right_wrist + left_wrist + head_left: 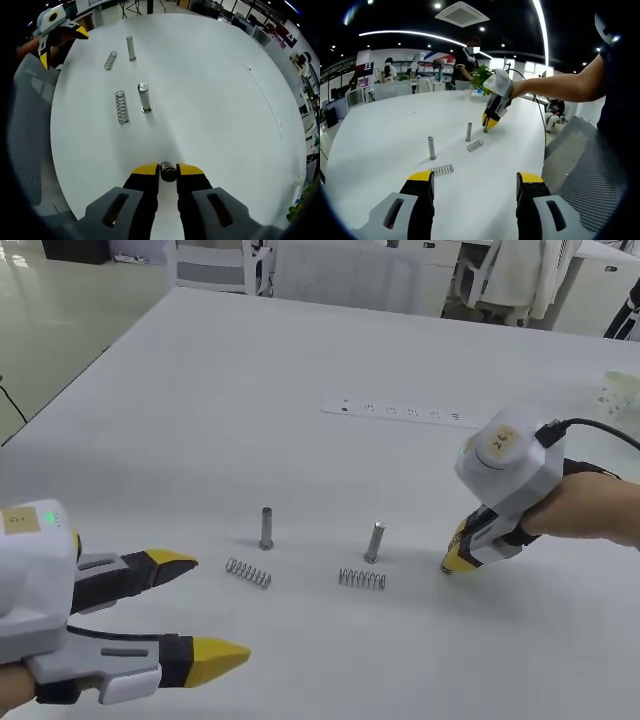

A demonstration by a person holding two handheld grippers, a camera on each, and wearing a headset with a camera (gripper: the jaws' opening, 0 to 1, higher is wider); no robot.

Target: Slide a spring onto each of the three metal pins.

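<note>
White table (200,390) bears two upright pins (266,528), two springs (248,573), a power strip (400,410).

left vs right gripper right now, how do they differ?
Left gripper has its jaws wide open and empty; right gripper is shut on a metal pin. Left is held roughly level; right points tip-down at the table. Both have yellow jaw tips.

The head view looks down on the table (300,390) from its near edge. The gripper views face each other across it (the right one closer), sharing the middle pin (144,97).
</note>
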